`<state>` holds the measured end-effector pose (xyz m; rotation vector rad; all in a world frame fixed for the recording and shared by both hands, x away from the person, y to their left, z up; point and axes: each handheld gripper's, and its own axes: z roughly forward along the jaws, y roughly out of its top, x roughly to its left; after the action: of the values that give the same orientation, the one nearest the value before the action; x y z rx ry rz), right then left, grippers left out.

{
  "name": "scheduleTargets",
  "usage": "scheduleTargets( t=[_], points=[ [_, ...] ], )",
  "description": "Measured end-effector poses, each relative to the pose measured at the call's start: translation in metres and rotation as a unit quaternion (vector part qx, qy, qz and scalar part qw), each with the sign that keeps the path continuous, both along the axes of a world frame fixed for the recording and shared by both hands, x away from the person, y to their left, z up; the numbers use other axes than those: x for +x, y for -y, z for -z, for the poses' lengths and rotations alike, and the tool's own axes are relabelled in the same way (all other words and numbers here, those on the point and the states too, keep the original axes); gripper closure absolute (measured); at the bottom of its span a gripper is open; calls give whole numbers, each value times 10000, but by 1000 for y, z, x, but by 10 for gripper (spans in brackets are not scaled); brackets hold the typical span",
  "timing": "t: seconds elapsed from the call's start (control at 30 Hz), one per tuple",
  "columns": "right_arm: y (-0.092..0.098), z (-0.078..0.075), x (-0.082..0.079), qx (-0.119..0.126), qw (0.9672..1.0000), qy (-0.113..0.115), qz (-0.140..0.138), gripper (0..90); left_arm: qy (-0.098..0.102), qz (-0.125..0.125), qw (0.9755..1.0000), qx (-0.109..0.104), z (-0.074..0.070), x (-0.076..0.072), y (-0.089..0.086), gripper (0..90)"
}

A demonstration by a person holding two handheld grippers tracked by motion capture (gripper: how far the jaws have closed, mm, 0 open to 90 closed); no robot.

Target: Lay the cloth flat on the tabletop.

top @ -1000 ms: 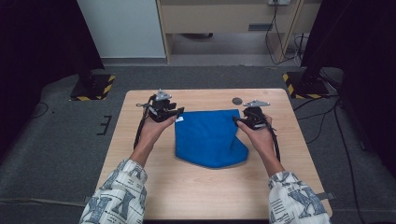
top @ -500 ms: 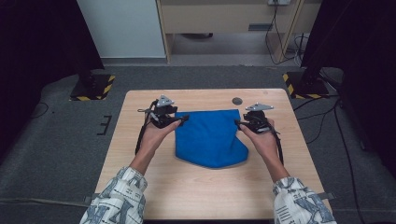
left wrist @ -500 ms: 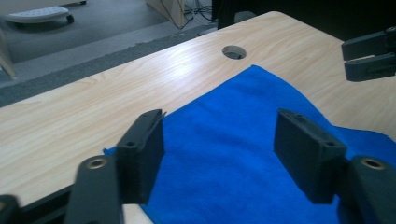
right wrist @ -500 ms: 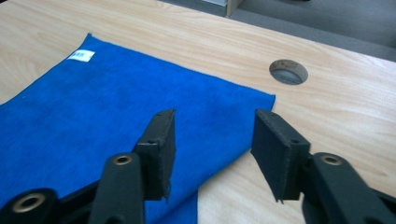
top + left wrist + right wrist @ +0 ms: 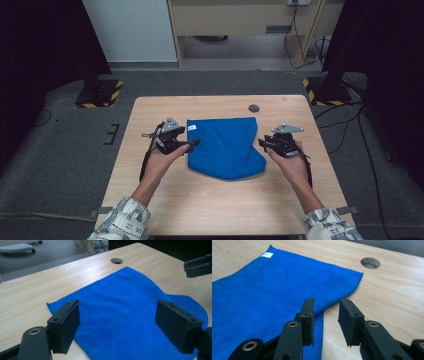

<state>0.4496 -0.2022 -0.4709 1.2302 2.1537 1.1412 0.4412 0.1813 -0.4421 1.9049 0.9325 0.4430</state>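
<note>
Blue cloth (image 5: 226, 146) flat mid-table (image 5: 210, 200). Left gripper (image 5: 190, 145) at cloth's left edge, jaws just opening wide, empty. Right gripper (image 5: 263, 143) at right edge, jaws closing, a gap left, gripping nothing.

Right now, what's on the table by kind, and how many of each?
Blue cloth: 1
White tag on the cloth: 1
Cable hole in the table: 1
Grippers held over the table: 2, the left gripper and the right gripper
Total: 5
</note>
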Motion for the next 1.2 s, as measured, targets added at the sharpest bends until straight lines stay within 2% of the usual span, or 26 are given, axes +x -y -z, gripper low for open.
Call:
scheduleTargets(
  t=[0.13,0.27,0.37,0.63,0.7,0.77,0.87,0.97,1.2],
  points=[
    [7,4,-10,48,10000,-54,-23,687,-53,-72,10000,8,10,-14,-4,193],
    [15,6,-21,133,9999,-40,-36,705,-86,-68,9999,130,21,-29,-7,197],
    [21,9,-27,172,9999,-11,-5,709,-85,-120,9999,53,27,-37,-10,199],
    [27,16,-34,164,9998,-89,13,749,-32,-210,9998,27,39,-47,-22,220],
    [27,20,-35,160,9998,-120,14,752,-84,-227,9997,-35,44,-48,-24,232],
    [26,25,-36,122,9997,-195,-36,751,-161,-165,9997,55,50,-50,-23,237],
    [24,31,-37,164,9995,-253,-59,732,-229,-103,9995,168,57,-53,-22,237],
    [20,36,-37,108,9992,-358,-147,669,-176,-19,9993,326,59,-55,-21,238],
    [15,41,-35,112,9987,-437,-232,596,-254,93,9990,362,65,-59,-21,237]
  ],
)
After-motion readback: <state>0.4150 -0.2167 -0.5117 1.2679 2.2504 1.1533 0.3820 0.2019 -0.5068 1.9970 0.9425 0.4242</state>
